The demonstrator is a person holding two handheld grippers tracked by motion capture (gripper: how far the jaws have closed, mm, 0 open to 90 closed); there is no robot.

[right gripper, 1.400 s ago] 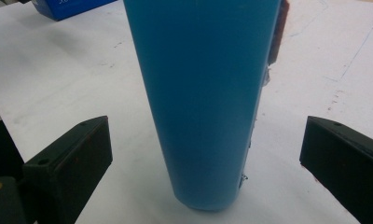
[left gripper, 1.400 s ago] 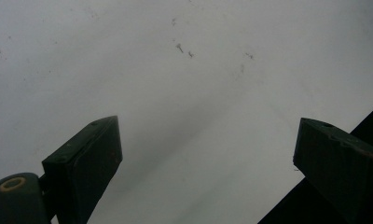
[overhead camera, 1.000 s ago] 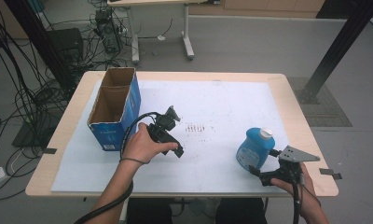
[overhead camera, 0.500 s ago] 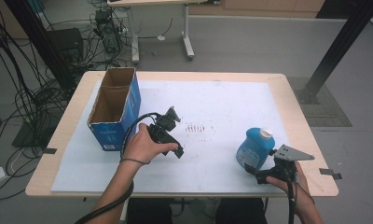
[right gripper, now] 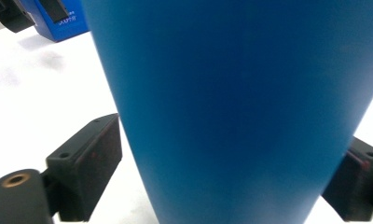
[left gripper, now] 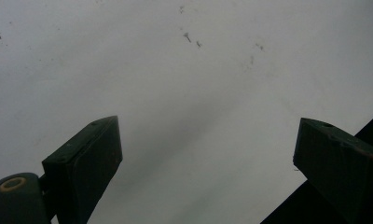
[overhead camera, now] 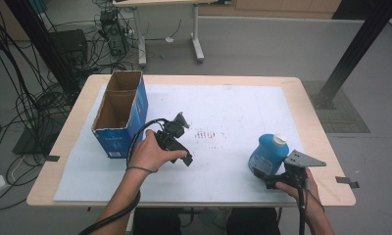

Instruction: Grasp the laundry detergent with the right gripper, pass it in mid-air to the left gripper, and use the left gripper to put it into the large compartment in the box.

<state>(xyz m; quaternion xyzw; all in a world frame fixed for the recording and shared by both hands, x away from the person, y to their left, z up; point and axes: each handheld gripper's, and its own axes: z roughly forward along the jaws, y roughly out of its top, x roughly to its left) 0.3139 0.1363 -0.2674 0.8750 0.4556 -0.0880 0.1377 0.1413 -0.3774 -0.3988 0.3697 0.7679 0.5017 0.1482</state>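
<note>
Closing in on the blue bottle, your right tool has the body of it between its jaws near the right front of the tabletop. Those jaws have just been closing: in the right gripper view the bottle stands upright and fills the gap, the right pad looks to touch its side, and the left pad sits just beside it, so I cannot tell that the grip is firm yet. The bottle rests on the white sheet with its white cap on, so nothing has been lifted.

Your left tool lies low over the middle of the sheet, jaws wide apart and holding nothing; its own view shows bare white surface between them.

Judging by the layout, the open cardboard box at the left looks like the likely destination. If so, you are at the very start: finish the squeeze, lift, carry across, set down.
</note>
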